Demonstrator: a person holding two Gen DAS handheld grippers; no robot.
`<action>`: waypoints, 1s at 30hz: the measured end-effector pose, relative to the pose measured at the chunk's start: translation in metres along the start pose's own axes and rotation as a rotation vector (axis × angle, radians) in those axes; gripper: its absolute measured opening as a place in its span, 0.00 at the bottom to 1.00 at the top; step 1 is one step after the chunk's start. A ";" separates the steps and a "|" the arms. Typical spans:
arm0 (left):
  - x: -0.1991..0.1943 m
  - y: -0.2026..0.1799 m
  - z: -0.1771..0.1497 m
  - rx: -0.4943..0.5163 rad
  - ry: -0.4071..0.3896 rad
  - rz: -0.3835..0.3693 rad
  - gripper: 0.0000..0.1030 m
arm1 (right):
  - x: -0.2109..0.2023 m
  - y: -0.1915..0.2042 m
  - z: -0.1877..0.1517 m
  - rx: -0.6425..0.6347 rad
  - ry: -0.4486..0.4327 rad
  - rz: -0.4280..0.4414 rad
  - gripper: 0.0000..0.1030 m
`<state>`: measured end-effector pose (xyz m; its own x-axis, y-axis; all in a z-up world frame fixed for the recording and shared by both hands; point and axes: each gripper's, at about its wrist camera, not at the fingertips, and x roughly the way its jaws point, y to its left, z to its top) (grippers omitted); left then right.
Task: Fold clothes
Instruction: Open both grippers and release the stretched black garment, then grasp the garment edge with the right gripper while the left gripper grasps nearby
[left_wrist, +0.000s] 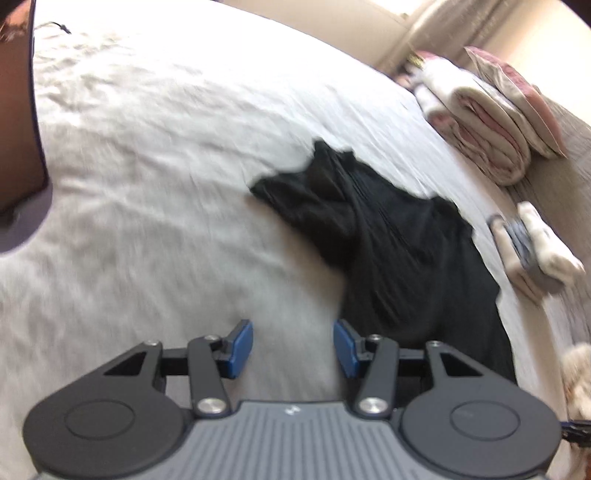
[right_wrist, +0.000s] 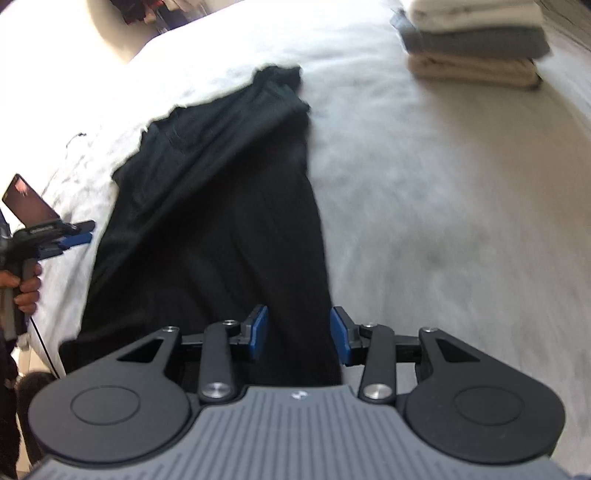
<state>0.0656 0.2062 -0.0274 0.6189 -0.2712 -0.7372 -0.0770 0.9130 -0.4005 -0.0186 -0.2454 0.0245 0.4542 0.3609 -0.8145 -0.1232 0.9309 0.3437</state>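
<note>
Your left gripper (left_wrist: 293, 347) hangs released over bare white sheet (left_wrist: 155, 177), nothing between its pads; reach blind from here and you could pinch bedding with the cloth. The black garment (right_wrist: 207, 221) lies lengthwise mid-bed, roughly narrowed and rumpled at its far end, so folding now may lock in creases. Your right gripper (right_wrist: 298, 338) is spread too, empty above the near hem. Rightward there's plenty of open sheet, but the folded stack (right_wrist: 472, 48) sits near the far edge; sweeping wide could topple it
</note>
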 end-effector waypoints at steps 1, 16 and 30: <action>0.004 0.002 0.004 -0.009 -0.017 0.008 0.48 | 0.004 0.005 0.008 -0.006 -0.014 0.009 0.41; 0.048 0.013 0.050 -0.068 -0.186 0.060 0.44 | 0.128 0.118 0.137 -0.220 -0.158 0.208 0.41; 0.069 -0.006 0.056 0.211 -0.237 0.180 0.28 | 0.250 0.163 0.199 -0.287 -0.275 0.173 0.48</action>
<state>0.1525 0.1988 -0.0455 0.7760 -0.0451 -0.6291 -0.0535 0.9891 -0.1369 0.2508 -0.0145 -0.0302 0.6186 0.5209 -0.5882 -0.4412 0.8497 0.2885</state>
